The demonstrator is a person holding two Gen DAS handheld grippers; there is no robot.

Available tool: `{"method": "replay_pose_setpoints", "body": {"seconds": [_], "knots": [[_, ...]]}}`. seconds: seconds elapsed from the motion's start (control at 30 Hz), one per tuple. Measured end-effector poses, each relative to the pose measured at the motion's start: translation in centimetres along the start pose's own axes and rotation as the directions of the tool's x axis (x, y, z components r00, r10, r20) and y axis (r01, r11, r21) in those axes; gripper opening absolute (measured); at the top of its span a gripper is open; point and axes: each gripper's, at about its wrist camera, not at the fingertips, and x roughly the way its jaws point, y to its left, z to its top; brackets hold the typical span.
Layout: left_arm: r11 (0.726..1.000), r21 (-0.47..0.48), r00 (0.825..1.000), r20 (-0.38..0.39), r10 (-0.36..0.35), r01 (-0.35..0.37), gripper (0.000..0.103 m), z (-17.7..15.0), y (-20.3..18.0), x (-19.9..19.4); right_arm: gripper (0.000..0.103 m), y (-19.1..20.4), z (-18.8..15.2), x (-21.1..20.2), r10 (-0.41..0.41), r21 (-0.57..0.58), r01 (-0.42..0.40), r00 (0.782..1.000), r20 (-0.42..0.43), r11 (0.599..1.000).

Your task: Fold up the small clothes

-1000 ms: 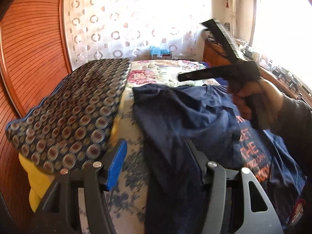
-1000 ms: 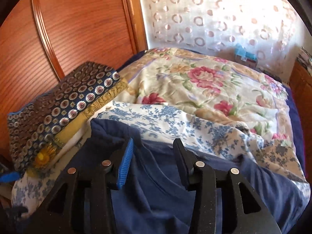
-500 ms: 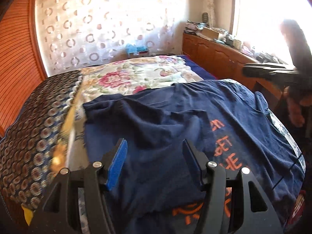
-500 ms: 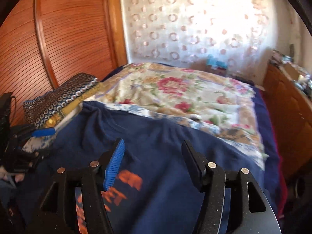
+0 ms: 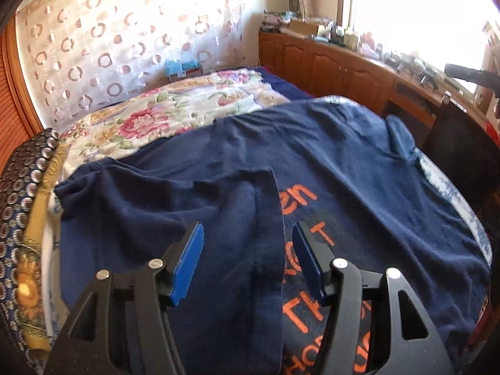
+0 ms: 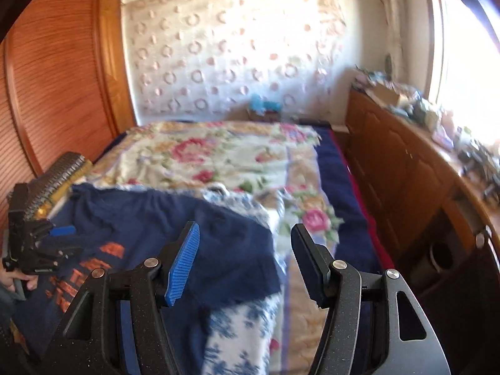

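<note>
Bedroom, floral bedspread [image 5: 175,109] as work surface. Navy T-shirt [image 5: 343,168] lies spread across near end of bedspread, orange lettering up, one side already flapped over its middle. Left gripper [image 5: 247,259] hovers over that flap, jaws apart, empty; right gripper [image 6: 243,259] above shirt's far edge, jaws apart, empty. Judged: mid-fold; next, pinch opposite side, fold inward. Patterned cushion [image 5: 18,187] crowds shirt's left edge.

The left gripper [image 5: 247,259] hangs low at the near left with jaws spread wide, gripping nothing. The right gripper [image 6: 245,257] is at the near right, jaws likewise apart and empty.
</note>
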Motion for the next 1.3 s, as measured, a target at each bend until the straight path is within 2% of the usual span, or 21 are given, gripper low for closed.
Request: {"method": "replay_pose_setpoints", "body": {"seconds": [0.17, 0.37, 0.77, 0.87, 1.0, 1.13, 1.3], "knots": [[1.000, 0.010, 0.998, -0.060, 0.010, -0.009, 0.059, -0.8, -0.2, 1.8, 0.062, -1.7, -3.4, 4.2, 0.021, 0.061, -0.015, 0.995, -0.095, 0.998], [1.000, 0.010, 0.999, -0.039, 0.007, -0.006, 0.060, -0.8, -0.2, 1.9, 0.062, -2.6, -5.3, 8.7, 0.055, 0.108, -0.037, 0.984, -0.168, 0.993], [1.000, 0.009, 0.999, -0.040, 0.000, 0.000, 0.061, -0.9, -0.1, 2.4, 0.062, -3.8, -7.4, 12.1, 0.097, 0.164, -0.058, 0.966, -0.238, 0.985], [1.000, 0.007, 0.999, -0.040, 0.000, 0.000, 0.061, -1.0, 0.0, 2.3, 0.052, -3.7, -7.4, 12.2, 0.106, 0.162, -0.070, 0.968, -0.227, 0.984], [1.000, 0.007, 0.999, -0.040, 0.003, -0.002, 0.062, -0.9, -0.1, 2.3, 0.026, -3.0, -7.1, 12.1, 0.062, 0.099, -0.042, 0.976, -0.209, 0.994], [1.000, 0.007, 0.999, -0.040, 0.003, -0.003, 0.062, -0.9, -0.2, 2.3, 0.016, -2.1, -6.9, 11.8, 0.023, 0.034, -0.017, 0.981, -0.195, 0.999], [1.000, 0.008, 0.999, -0.041, 0.003, -0.002, 0.062, -0.9, -0.3, 2.3, 0.015, -1.5, -6.2, 11.1, 0.007, 0.014, -0.005, 0.986, -0.165, 1.000]]}}
